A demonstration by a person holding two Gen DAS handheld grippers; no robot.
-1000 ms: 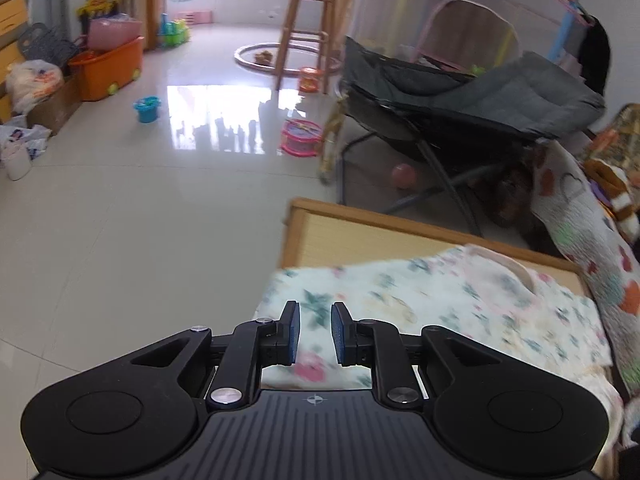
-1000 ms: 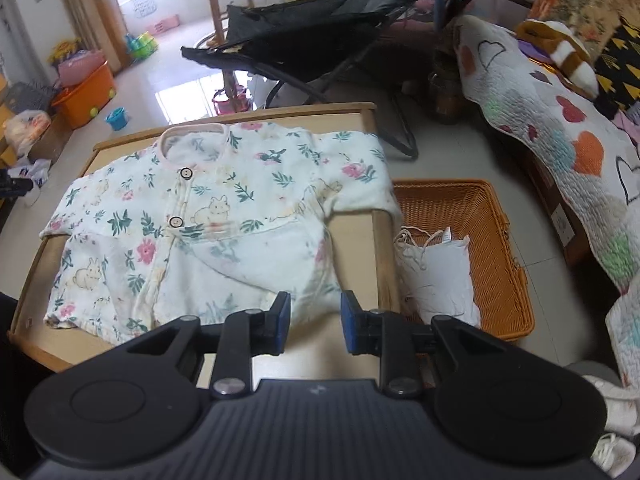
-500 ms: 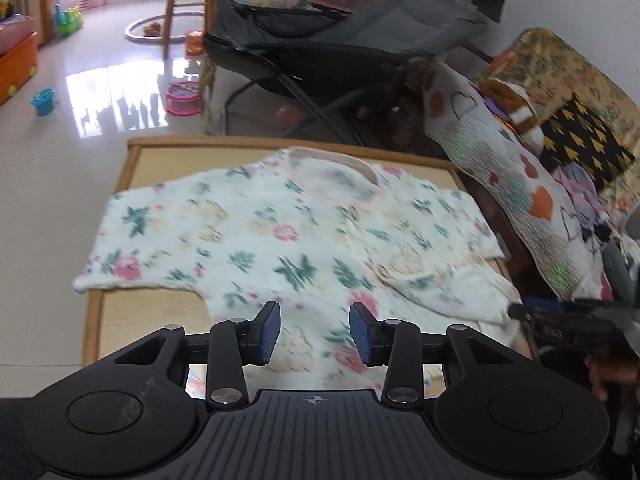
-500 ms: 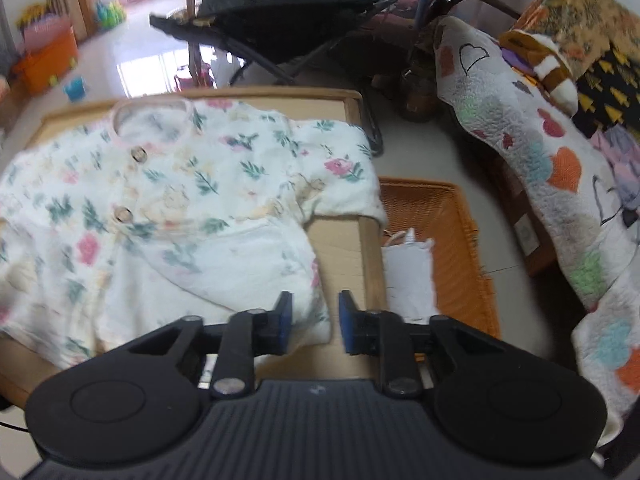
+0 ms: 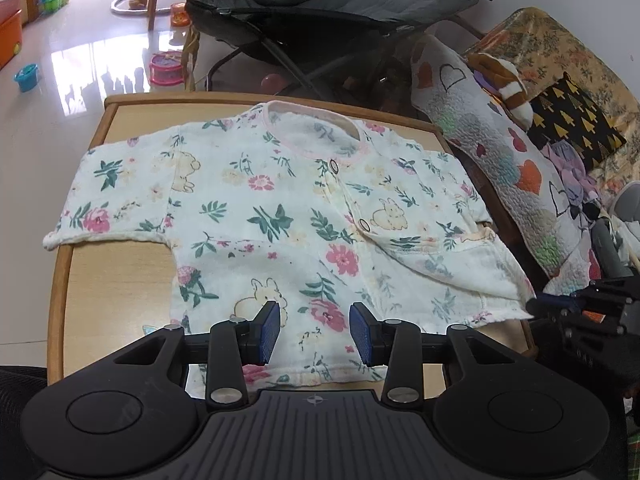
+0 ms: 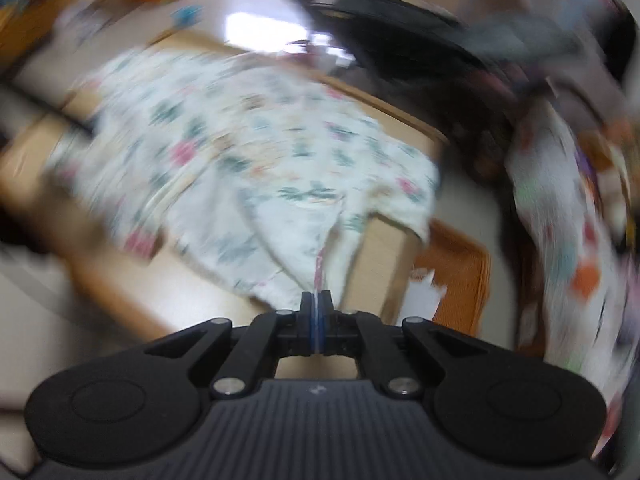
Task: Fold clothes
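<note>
A small floral shirt (image 5: 280, 208) with rabbit prints and buttons lies spread face up on a low wooden table (image 5: 104, 280). Its lower right flap is turned over. My left gripper (image 5: 314, 334) hovers open over the shirt's bottom hem, with nothing between its blue pads. In the right wrist view, which is heavily blurred, my right gripper (image 6: 316, 322) is shut on the shirt's (image 6: 256, 168) lower right corner, and a strip of fabric rises from its pads. The right gripper (image 5: 576, 312) also shows at the table's right edge in the left wrist view.
An orange basket (image 6: 460, 264) holding white cloth sits on the floor right of the table (image 6: 384, 264). A heart-print quilt (image 5: 500, 160) drapes over a sofa to the right. A black reclining chair (image 5: 320, 12) stands behind the table. Toys lie on the shiny floor.
The left gripper swung from the floor side to face the shirt and opened wider. The right gripper went from open to shut on the shirt's lower right corner and is moving fast.
</note>
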